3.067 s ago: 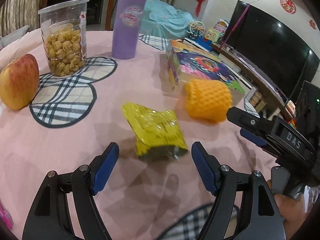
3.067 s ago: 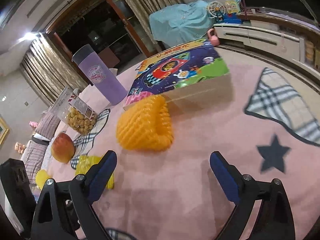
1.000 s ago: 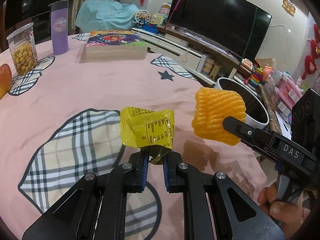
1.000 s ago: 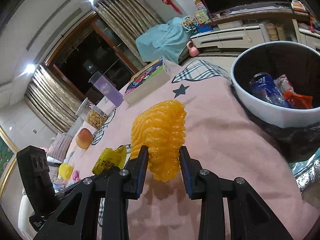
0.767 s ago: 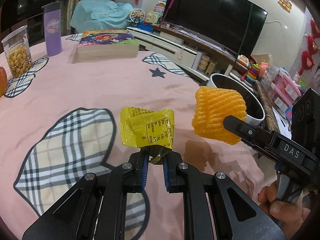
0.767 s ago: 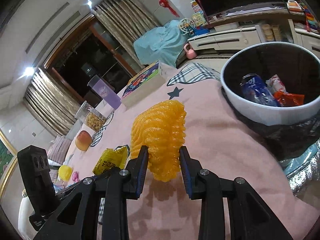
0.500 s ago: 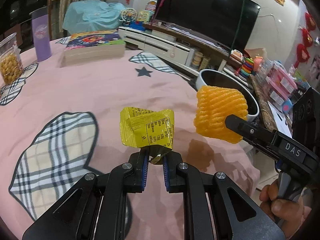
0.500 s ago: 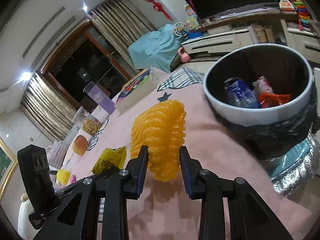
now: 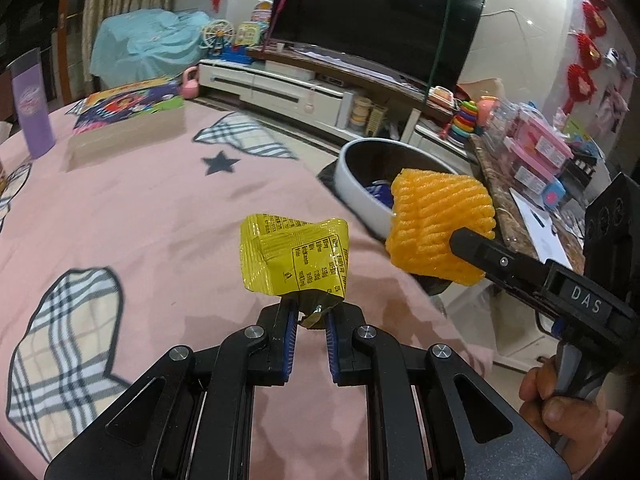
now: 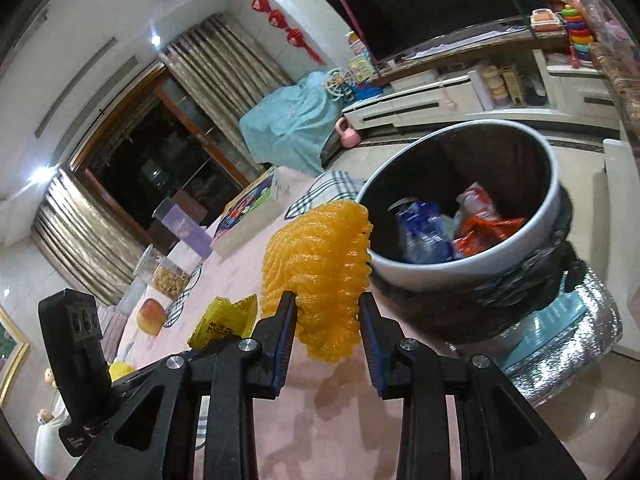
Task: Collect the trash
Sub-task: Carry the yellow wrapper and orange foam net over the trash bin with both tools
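Observation:
My left gripper (image 9: 310, 320) is shut on the bottom edge of a yellow snack wrapper (image 9: 296, 258) and holds it above the pink tablecloth. My right gripper (image 10: 328, 312) is shut on an orange foam fruit net (image 10: 318, 276), which also shows in the left wrist view (image 9: 438, 226). Both are held near the table's edge. A white trash bin (image 10: 556, 184) with a black liner stands just past the edge, holding a blue wrapper (image 10: 420, 232) and a red wrapper (image 10: 480, 228). The bin also shows in the left wrist view (image 9: 352, 184), behind the foam net.
On the table behind stand a picture book (image 9: 128, 116), a purple cup (image 9: 32, 104), a snack jar (image 10: 170, 276) and an apple (image 10: 151, 316). A TV cabinet (image 9: 304, 92) and toy shelves (image 9: 536, 148) lie beyond the bin. A silver foil bag (image 10: 568, 344) sits under the bin.
Both grippers, earlier open around the wrapper and foam net on the table, have shut on them, lifted them, and carried them across the table toward the bin, which now looms closer.

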`<state>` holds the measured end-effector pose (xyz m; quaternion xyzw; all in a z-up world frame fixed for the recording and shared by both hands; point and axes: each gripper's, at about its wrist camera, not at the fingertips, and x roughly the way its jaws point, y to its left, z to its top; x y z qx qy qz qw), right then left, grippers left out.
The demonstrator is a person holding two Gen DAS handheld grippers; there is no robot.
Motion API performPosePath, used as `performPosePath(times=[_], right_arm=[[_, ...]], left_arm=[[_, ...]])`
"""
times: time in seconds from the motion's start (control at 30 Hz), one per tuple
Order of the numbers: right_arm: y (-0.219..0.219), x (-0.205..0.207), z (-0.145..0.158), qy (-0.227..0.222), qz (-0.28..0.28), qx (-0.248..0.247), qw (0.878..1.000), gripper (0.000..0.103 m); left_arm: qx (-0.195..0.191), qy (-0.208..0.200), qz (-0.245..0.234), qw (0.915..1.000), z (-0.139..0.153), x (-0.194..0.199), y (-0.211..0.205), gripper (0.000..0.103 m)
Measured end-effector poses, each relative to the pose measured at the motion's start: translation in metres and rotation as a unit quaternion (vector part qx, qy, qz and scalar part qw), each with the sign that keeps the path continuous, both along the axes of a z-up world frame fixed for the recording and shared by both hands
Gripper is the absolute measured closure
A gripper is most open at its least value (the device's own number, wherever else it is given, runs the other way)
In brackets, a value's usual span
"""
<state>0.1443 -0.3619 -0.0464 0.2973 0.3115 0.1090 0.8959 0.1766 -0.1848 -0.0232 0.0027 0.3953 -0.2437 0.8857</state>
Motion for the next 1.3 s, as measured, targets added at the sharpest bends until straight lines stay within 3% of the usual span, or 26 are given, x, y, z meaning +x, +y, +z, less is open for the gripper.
performPosePath(times=[0.47, 1.3], right_arm=[[-0.039, -0.008, 0.001, 0.004, -0.044, -0.001, 0.999, 0.071], [-0.070, 0.000, 0.009, -0.005, -0.064, -0.008, 0.998, 0.071]], left_arm=[[0.012, -0.005, -0.046, 0.9988, 0.008, 0.008, -0.051, 0.091], [0.030, -0.014, -0.067, 0.9972, 0.019, 0.025, -0.098, 0.091]])
